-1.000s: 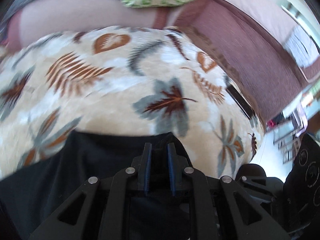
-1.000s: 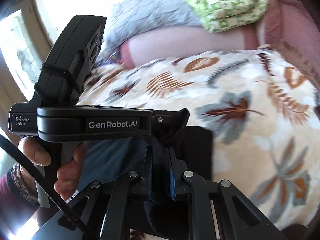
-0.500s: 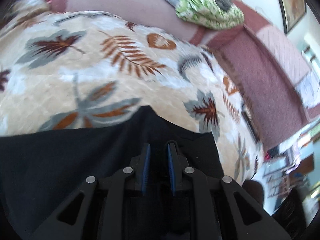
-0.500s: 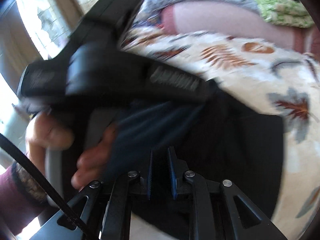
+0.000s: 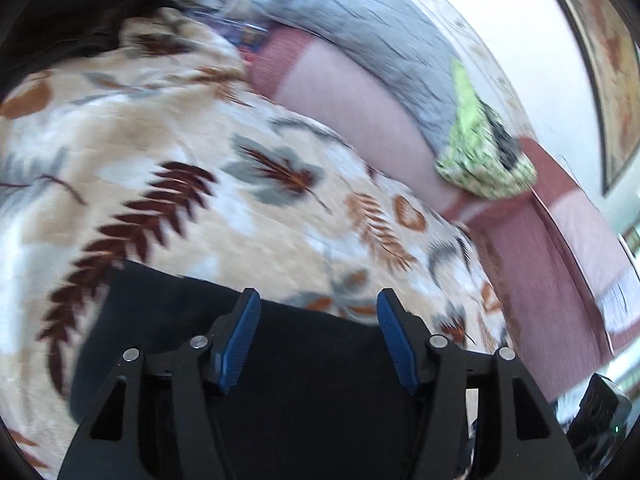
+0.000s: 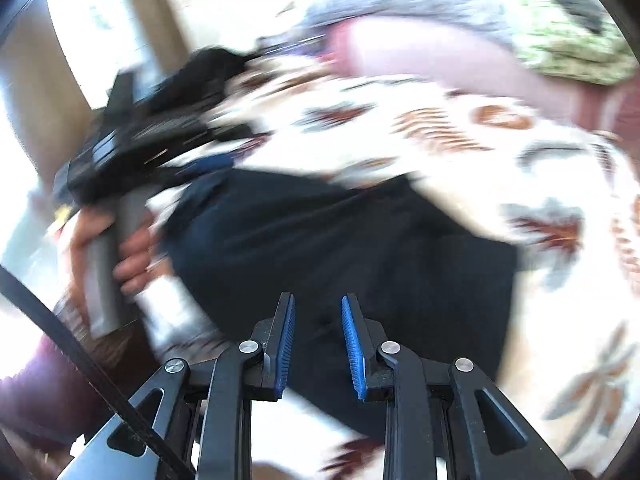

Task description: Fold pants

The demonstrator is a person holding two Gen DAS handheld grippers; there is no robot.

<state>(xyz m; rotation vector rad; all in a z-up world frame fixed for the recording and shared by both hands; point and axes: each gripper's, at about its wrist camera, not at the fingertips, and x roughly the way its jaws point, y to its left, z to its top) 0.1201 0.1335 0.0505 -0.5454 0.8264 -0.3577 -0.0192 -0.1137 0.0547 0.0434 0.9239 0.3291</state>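
Observation:
The dark navy pants lie folded in a flat block on a leaf-print blanket. My left gripper is open wide and empty, just above the pants' far edge. In the right wrist view the pants spread below my right gripper, which is open with nothing between its blue pads. The left gripper body, held by a hand, shows blurred at the pants' left end.
A pink bolster, a grey pillow and a green patterned cloth lie along the back. A dark garment sits at the far left. A maroon bedcover runs along the right.
Both grippers have opened and let go of the pants, which now lie flat on the blanket. Both have swung and drawn back a little; the views are blurred by motion.

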